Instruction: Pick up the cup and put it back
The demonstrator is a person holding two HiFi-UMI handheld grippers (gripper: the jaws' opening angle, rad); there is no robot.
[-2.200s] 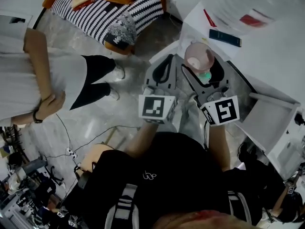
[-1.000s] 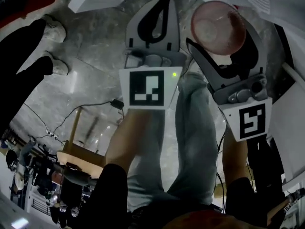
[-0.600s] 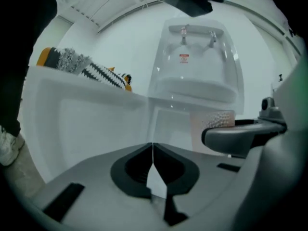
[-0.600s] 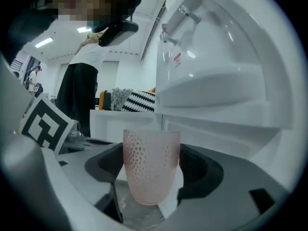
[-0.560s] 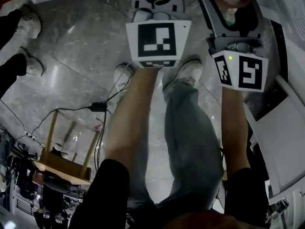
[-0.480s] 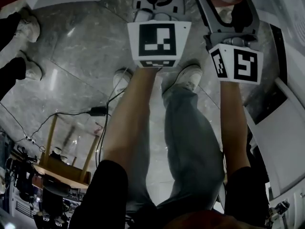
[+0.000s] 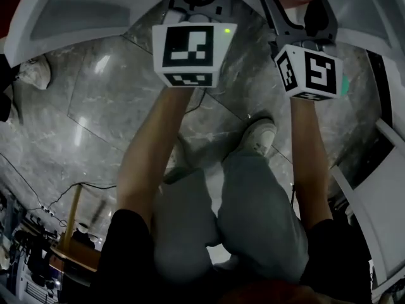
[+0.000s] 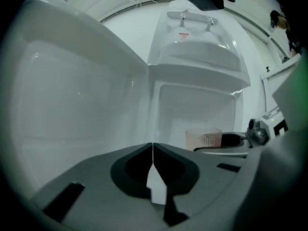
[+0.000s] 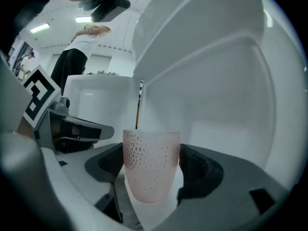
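Right gripper (image 9: pixel 152 170) clamps the upright pale-pink dimpled translucent plastic cup (image 9: pixel 151 150) by its sides in front of a white moulded cabinet wall (image 9: pixel 226 90), left gripper (image 8: pixel 153 153) just beside, jaws pressed together, empty.

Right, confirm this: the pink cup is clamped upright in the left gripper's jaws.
Wrong gripper. The pink cup is clamped upright in the jaws of the right gripper, as the right gripper view shows. The left gripper is shut on nothing.
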